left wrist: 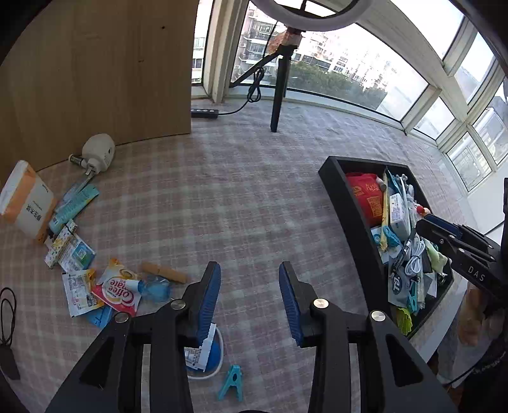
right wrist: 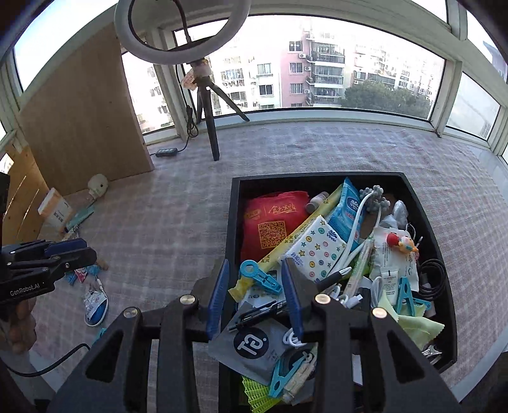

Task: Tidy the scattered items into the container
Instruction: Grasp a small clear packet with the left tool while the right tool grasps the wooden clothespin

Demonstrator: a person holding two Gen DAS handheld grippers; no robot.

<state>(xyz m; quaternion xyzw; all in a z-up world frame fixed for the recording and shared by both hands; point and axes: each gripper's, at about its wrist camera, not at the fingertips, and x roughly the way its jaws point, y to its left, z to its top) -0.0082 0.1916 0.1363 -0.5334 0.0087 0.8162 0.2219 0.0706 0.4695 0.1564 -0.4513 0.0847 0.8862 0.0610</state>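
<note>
Left gripper (left wrist: 250, 297): jaws parted, nothing held.
Right gripper (right wrist: 255, 297): jaws parted and empty, poised over the container (right wrist: 446, 263).
Scattered items: Coffee-mate sachet (left wrist: 118, 292) lies ahead-left of the left gripper, which is nearer.
Long axis: probably slanted leftward.

Ring light (right wrist: 182, 30) on tripod (right wrist: 211, 127), power strip (left wrist: 204, 113), wooden panel (left wrist: 104, 73)

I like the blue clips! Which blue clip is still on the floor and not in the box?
The small teal clip lying alone on the checked cloth near the left gripper. The other blue clips lie inside the black box.
</note>
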